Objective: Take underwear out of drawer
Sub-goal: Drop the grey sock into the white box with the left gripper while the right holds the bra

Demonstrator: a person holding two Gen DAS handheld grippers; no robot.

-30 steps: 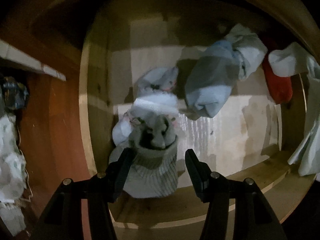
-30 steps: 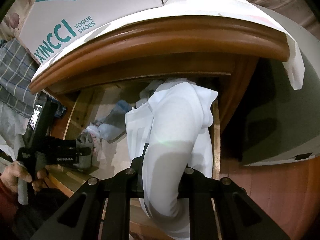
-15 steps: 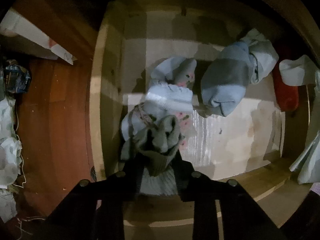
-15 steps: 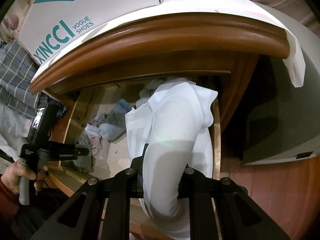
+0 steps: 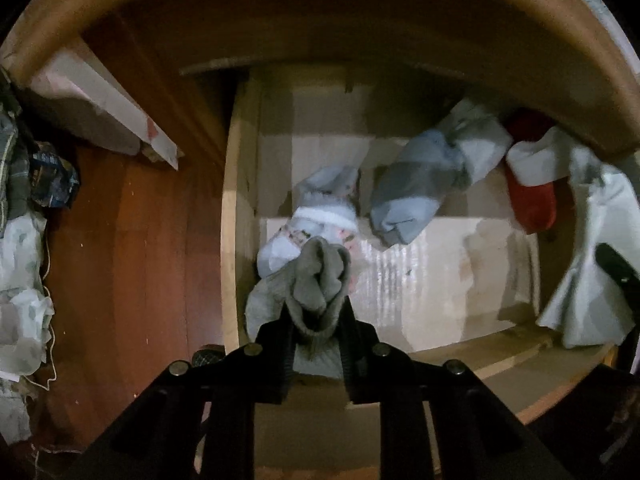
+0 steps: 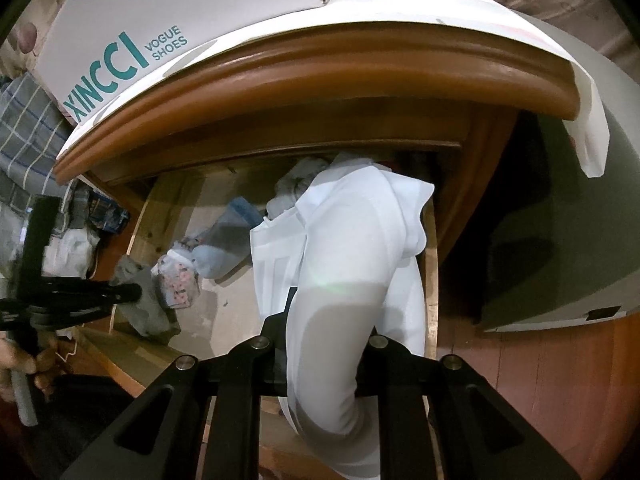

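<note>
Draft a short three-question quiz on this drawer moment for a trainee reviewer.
1. True or false: the left claw is shut on the grey sock.
2. Which item does the right claw grip? A) red sock B) white garment C) shoe box
3. Fill in: the blue-grey sock bundle lies inside the wooden ____.

Key: 1 true; 2 B; 3 drawer.
</note>
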